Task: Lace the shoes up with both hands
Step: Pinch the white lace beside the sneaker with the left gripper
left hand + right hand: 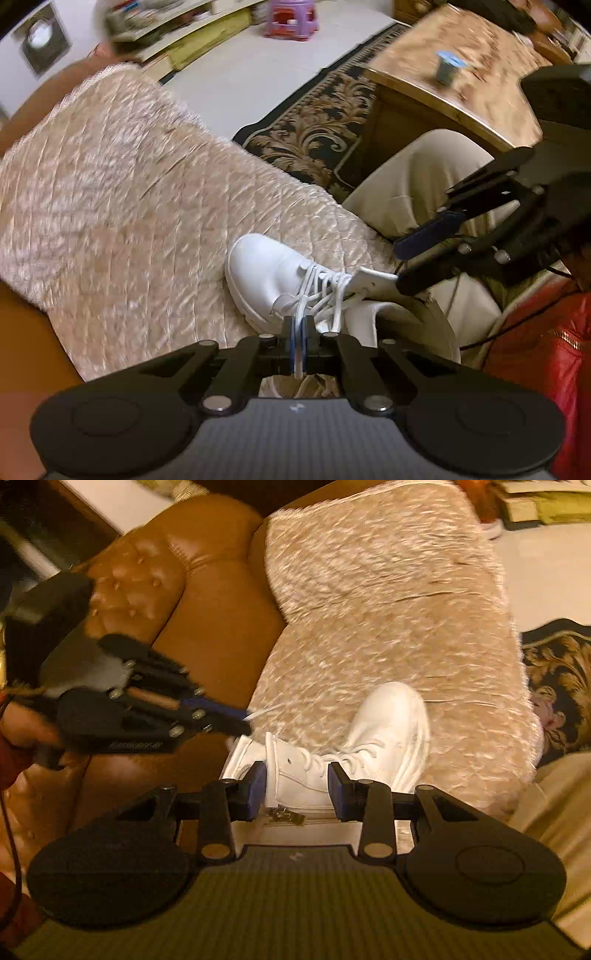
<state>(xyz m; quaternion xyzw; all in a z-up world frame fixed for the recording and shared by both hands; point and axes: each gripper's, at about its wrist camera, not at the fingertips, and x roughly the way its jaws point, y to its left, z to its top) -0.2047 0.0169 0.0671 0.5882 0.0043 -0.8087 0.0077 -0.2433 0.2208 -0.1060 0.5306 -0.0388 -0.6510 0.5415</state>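
A white high-top shoe (273,273) (384,723) lies on a beige quilted cover, toe pointing away from me. My left gripper (298,326) (245,716) is shut on a white lace (301,306) and holds it taut just above the eyelets. My right gripper (297,788) (399,264) stands partly open over the shoe's ankle end. The shoe's tongue (373,280) (272,771) rests against one pad. The other pad (428,232) is apart from the tongue.
The quilted cover (129,206) drapes a brown leather sofa (177,602). A person's beige trouser leg (417,177) and red sleeve (546,350) are on the right. Beyond lie a patterned rug (310,133), a wooden table (454,74) with a cup (447,70), and a purple stool (291,18).
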